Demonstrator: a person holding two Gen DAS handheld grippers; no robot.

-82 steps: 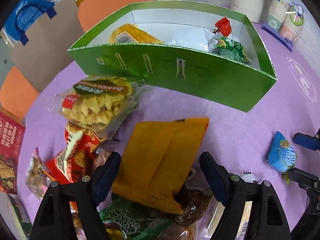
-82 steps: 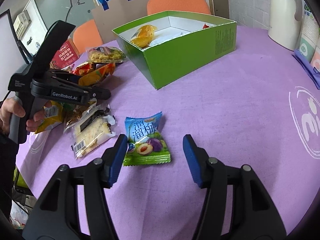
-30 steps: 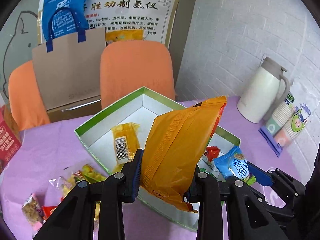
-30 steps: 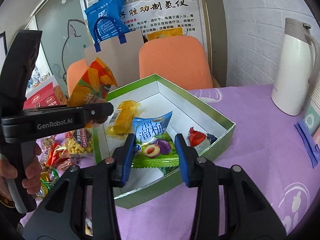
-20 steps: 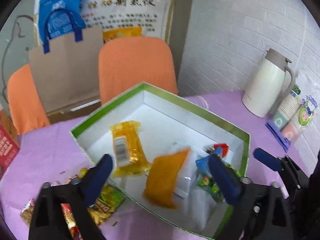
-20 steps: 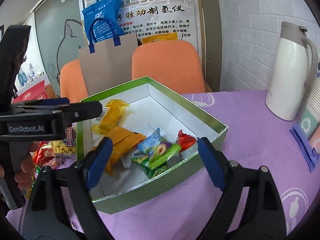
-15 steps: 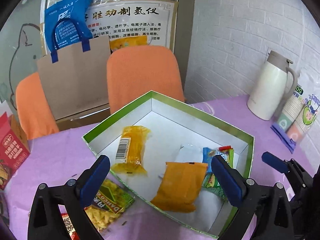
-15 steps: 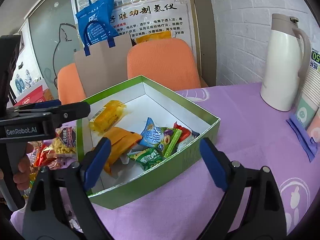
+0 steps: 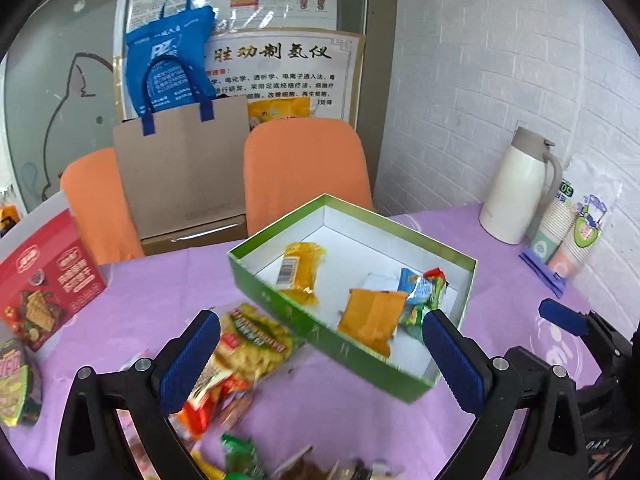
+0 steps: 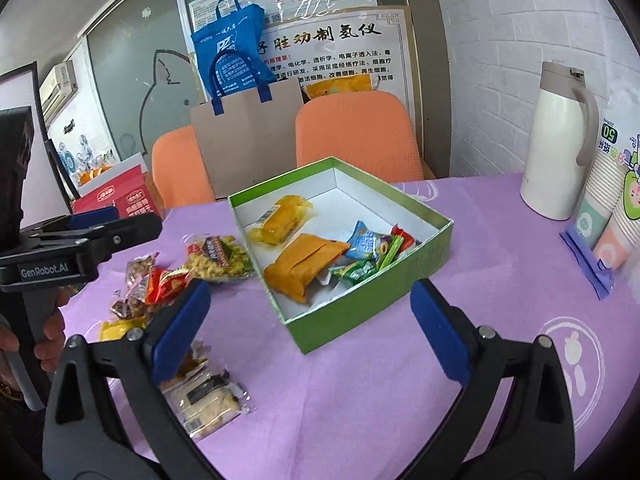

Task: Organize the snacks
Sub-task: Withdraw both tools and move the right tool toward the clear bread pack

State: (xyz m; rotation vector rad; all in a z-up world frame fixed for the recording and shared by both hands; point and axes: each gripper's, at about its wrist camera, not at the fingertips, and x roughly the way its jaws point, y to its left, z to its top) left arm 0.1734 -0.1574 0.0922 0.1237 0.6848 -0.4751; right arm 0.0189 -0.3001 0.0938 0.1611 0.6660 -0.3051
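A green box (image 9: 304, 316) (image 10: 372, 304) with a white inside stands on the purple table. In it lie an orange packet (image 9: 370, 320) (image 10: 302, 264), a yellow snack bar (image 9: 300, 270) (image 10: 280, 220), a blue plum-candy packet (image 9: 414, 292) (image 10: 366, 244) and small green and red packets. My left gripper (image 9: 320, 364) is open and empty, above loose snacks left of the box. My right gripper (image 10: 310, 328) is open and empty, in front of the box's near corner.
Loose snack packets (image 10: 192, 268) lie on the purple table left of the box, with a clear cake packet (image 10: 204, 404) nearer. A red carton (image 9: 44, 280) stands far left. A white thermos (image 10: 556, 144) and paper cups (image 10: 616, 208) stand at the right. Orange chairs (image 10: 356, 136) are behind.
Both grippers carried their packets over the box and opened; the orange packet and blue candy packet dropped into it. Both grippers have since pulled back from the box, the left one toward the loose snacks.
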